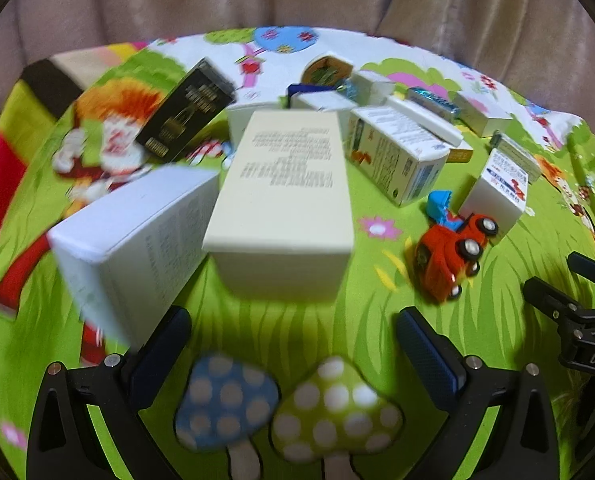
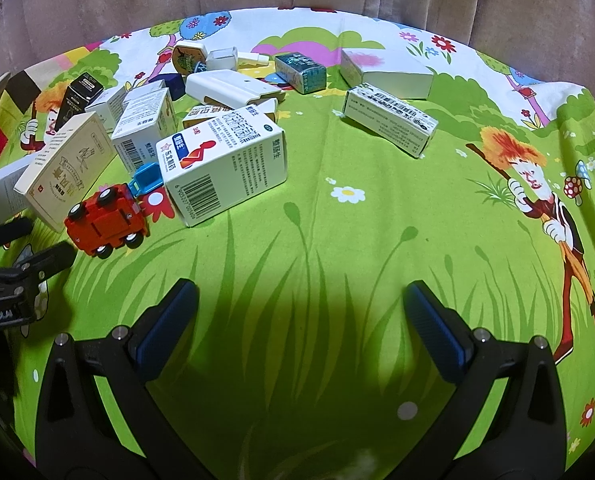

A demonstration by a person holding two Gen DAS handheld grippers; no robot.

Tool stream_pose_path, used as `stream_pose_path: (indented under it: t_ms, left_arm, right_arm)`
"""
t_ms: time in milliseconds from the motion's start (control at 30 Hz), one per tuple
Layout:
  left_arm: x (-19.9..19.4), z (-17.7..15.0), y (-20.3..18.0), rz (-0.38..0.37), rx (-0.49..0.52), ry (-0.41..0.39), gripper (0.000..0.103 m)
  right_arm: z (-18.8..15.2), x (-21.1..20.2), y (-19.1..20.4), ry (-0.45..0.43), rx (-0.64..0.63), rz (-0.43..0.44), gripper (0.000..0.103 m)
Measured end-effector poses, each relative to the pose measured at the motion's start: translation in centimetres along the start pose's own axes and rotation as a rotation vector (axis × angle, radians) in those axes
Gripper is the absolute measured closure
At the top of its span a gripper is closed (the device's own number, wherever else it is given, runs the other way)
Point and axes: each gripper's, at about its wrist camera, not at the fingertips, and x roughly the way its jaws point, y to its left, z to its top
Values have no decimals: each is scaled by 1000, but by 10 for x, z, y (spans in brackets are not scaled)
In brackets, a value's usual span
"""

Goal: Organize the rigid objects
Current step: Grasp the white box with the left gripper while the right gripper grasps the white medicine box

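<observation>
Left wrist view shows a cream box (image 1: 281, 200) lying flat on the green cartoon cloth (image 1: 377, 320), straight ahead of the left gripper (image 1: 293, 344), whose blue-padded jaws stand wide apart with nothing between them. A white box (image 1: 137, 240) leans tilted just left of the cream box, its near corner close to the left finger; whether they touch is unclear. A black box (image 1: 185, 116) lies further back on the left. To the right, a red toy car (image 1: 449, 256) rests on its side, wheels facing outward, beside a small white carton (image 1: 497, 196). A printed white carton (image 1: 397, 156) lies between that carton and the cream box, with more small boxes crowded behind it.

From the right wrist view, the right gripper (image 2: 301, 320) hangs over bare cloth, jaws spread wide and empty. The car (image 2: 105, 224) lies at the left, a blue part at its far end touching a barcode carton (image 2: 225, 168). A long white box (image 2: 389, 118) lies apart to the right, near a flat white box (image 2: 389, 72).
</observation>
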Motion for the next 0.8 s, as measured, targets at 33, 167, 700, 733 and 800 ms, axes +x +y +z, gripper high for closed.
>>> stream_pose_path:
  t_ms: [33,167,700,733,800]
  left_arm:
    - [-6,-8,-3,5,-9,5,0]
    - [-28,-40,2,-12,1,5,0]
    - [-5,7,78,-24,19,-20,21]
    - [-4,8,79,-22,15,-30,28]
    - [-5,8,81,-12,1,-57,42]
  right_arm:
    - [0,0,0,0,0,0,0]
    - [0,0,0,0,0,0,0]
    - [-1,-1,-1,0,0,0,0]
    - [-1,-1,-1,-1,1,0,0]
    - [-1,-1,-1,0,1,0,0]
